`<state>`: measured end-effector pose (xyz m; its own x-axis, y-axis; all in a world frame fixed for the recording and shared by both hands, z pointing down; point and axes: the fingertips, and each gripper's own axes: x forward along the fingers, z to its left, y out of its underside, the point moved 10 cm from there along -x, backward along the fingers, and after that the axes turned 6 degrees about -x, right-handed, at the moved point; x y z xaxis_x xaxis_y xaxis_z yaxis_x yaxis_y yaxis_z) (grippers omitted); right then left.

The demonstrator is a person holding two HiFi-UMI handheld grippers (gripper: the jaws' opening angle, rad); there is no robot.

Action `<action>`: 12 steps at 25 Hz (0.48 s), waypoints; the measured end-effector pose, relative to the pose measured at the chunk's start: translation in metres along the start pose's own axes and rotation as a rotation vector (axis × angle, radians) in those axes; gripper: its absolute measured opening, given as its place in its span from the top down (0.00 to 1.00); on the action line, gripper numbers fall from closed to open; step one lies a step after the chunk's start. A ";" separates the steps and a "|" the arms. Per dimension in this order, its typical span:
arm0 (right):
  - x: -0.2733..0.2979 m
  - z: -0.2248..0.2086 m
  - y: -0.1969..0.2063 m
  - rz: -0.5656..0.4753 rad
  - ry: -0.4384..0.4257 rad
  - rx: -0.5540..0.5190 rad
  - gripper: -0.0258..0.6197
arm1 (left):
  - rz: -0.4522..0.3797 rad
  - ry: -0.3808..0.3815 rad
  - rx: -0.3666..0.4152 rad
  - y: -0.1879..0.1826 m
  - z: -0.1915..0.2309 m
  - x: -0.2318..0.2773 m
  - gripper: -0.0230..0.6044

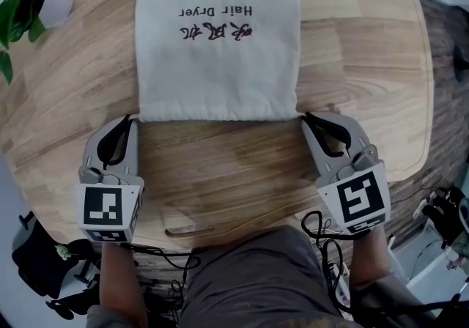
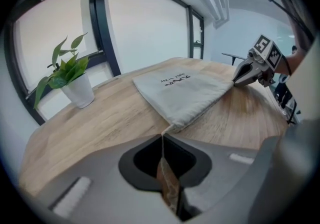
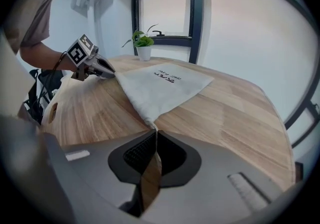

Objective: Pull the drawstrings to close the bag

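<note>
Head view: the hair-dryer bag (image 1: 218,41) lies flat mid-desk (image 1: 234,165), its mouth facing the near edge. My left gripper (image 1: 131,119) sits at the mouth's left corner and my right gripper (image 1: 305,116) at its right corner. The mouth hem runs straight and full width, with no gathers that I can see.

Left gripper view: the fingers are pressed together on the left drawstring (image 2: 163,140), a thin cord running from the bag's corner straight into them.

Right gripper view: the same picture, with the fingers clamped on the right drawstring (image 3: 156,135) where it leaves the other corner.

I judge both grips made. The outward pull that cinches the mouth is all still ahead.
</note>
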<state>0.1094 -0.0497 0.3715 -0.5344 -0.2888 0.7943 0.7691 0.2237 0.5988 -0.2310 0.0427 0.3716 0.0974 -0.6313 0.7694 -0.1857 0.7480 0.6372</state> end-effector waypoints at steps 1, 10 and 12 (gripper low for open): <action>-0.001 -0.001 0.002 0.002 0.007 0.004 0.90 | 0.003 -0.007 -0.027 0.000 0.002 -0.001 0.95; -0.020 -0.025 0.023 0.030 0.037 -0.005 0.90 | 0.031 -0.055 -0.073 0.008 0.030 -0.011 0.95; -0.024 -0.032 0.030 0.035 0.031 -0.010 0.90 | 0.039 -0.058 -0.066 0.007 0.030 -0.011 0.95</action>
<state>0.1565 -0.0660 0.3667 -0.4960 -0.3095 0.8113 0.7909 0.2248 0.5692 -0.2632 0.0487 0.3661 0.0342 -0.6108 0.7910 -0.1233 0.7829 0.6098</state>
